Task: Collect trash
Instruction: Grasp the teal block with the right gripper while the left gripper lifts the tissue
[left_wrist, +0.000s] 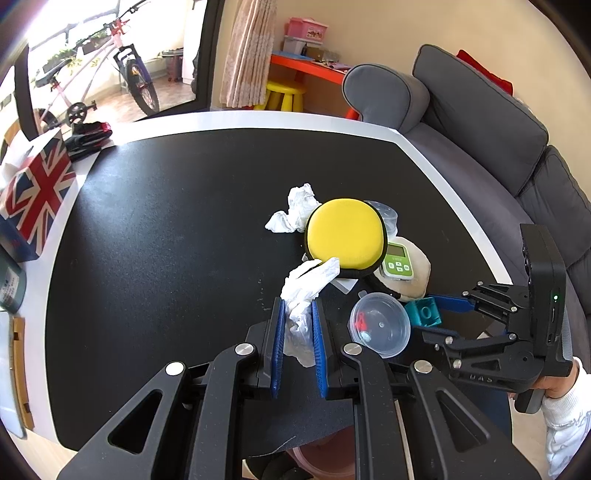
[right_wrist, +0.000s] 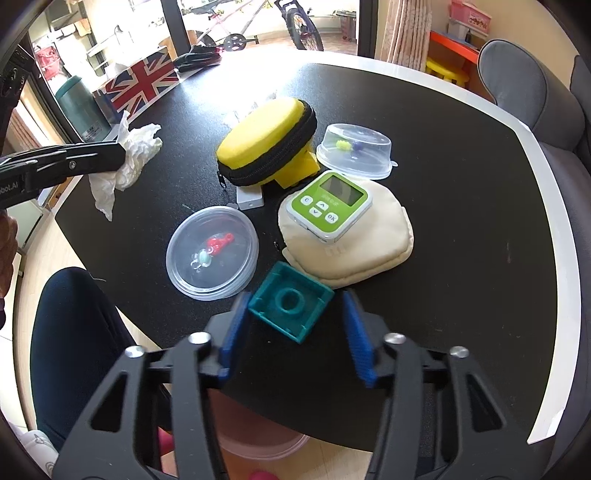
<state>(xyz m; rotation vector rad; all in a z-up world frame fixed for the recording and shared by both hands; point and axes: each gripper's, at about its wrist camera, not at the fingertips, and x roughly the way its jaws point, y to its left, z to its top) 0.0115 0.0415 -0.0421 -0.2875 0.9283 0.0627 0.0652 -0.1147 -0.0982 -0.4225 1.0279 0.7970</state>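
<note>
My left gripper (left_wrist: 298, 310) is shut on a crumpled white tissue (left_wrist: 306, 291) and holds it above the black table (left_wrist: 166, 229); the tissue also shows in the right wrist view (right_wrist: 129, 162). A second crumpled tissue (left_wrist: 295, 210) lies on the table behind a yellow zip case (left_wrist: 345, 236). My right gripper (right_wrist: 293, 306) is open, its fingers either side of a teal toy block (right_wrist: 291, 304) at the table's near edge. The right gripper also shows in the left wrist view (left_wrist: 448, 301).
A clear lidded tub (right_wrist: 212, 251), a green timer (right_wrist: 330, 206) on a cream pouch (right_wrist: 351, 254), and an upturned clear tub (right_wrist: 356, 149) crowd the table. A Union Jack box (left_wrist: 35, 192) stands at the left. A pink bin (right_wrist: 258, 443) sits below the table edge. A grey sofa (left_wrist: 480, 122) is right.
</note>
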